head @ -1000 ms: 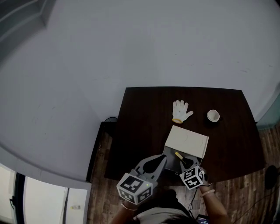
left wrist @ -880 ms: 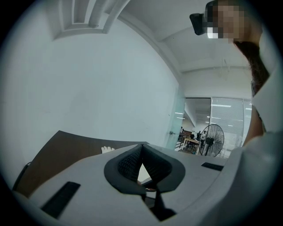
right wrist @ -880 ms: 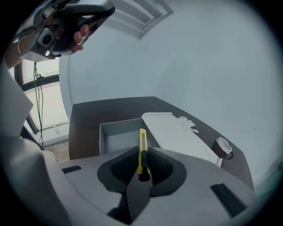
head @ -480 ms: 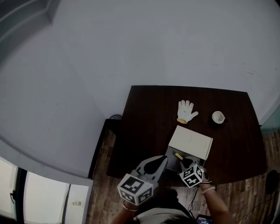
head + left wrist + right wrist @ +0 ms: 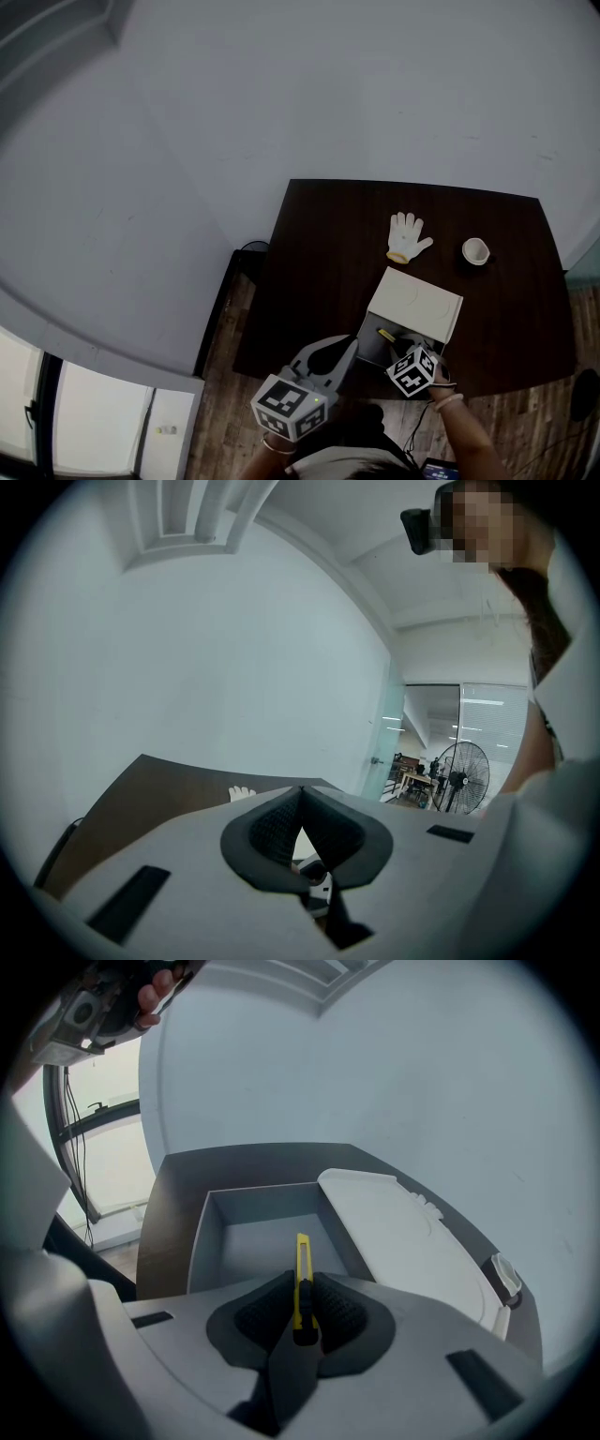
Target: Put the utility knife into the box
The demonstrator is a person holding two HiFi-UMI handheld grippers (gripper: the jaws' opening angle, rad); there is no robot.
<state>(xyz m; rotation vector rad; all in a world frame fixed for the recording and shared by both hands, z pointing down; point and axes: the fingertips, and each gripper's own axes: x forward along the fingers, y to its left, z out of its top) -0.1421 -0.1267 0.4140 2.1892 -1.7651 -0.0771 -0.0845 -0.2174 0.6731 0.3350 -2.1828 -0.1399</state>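
A yellow utility knife [image 5: 301, 1274] is clamped between the pads of my right gripper [image 5: 302, 1286], its blade end pointing out over the open grey box [image 5: 246, 1241]. In the head view the knife [image 5: 385, 334] hangs above the near part of the box [image 5: 373, 347], with the right gripper [image 5: 399, 347] at the box's front edge. The box's white lid [image 5: 418, 307] lies folded back on the far side. My left gripper [image 5: 349, 341] is left of the box, off the table's front edge, jaws shut with nothing between them [image 5: 300, 802].
On the dark table [image 5: 319, 272], a white work glove [image 5: 408, 236] lies behind the box and a small white cup [image 5: 475, 250] stands far right. The table's left half is bare. A floor fan [image 5: 459, 775] stands in the room beyond.
The head view has drifted, so the table sits a little further right and up. The right gripper still holds the knife over the box's near end. The left gripper has hardly moved.
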